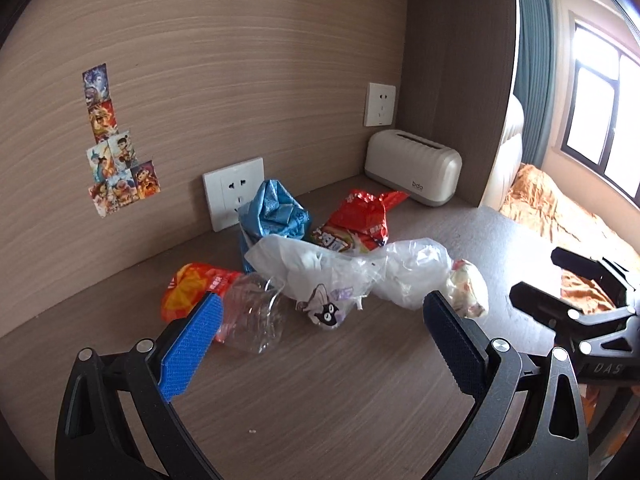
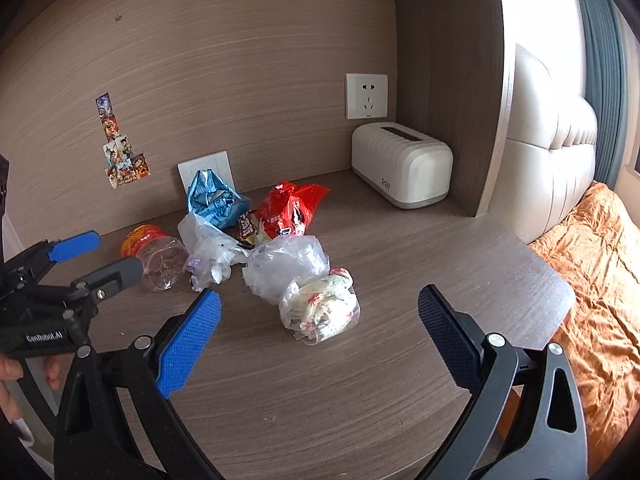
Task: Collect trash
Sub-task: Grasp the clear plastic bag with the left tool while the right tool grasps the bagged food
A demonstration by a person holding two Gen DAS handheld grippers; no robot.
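Observation:
A pile of trash lies on the wooden desk: a crushed clear bottle with an orange label, a blue wrapper, a red snack bag, white plastic bags and a small clear bag of crumpled paper. My left gripper is open and empty, just short of the pile. My right gripper is open and empty, its fingers either side of the small bag, short of it.
A white tissue box stands at the back right corner. Wall sockets and stickers are on the back panel. The desk ends at the right; a bed with an orange blanket lies beyond.

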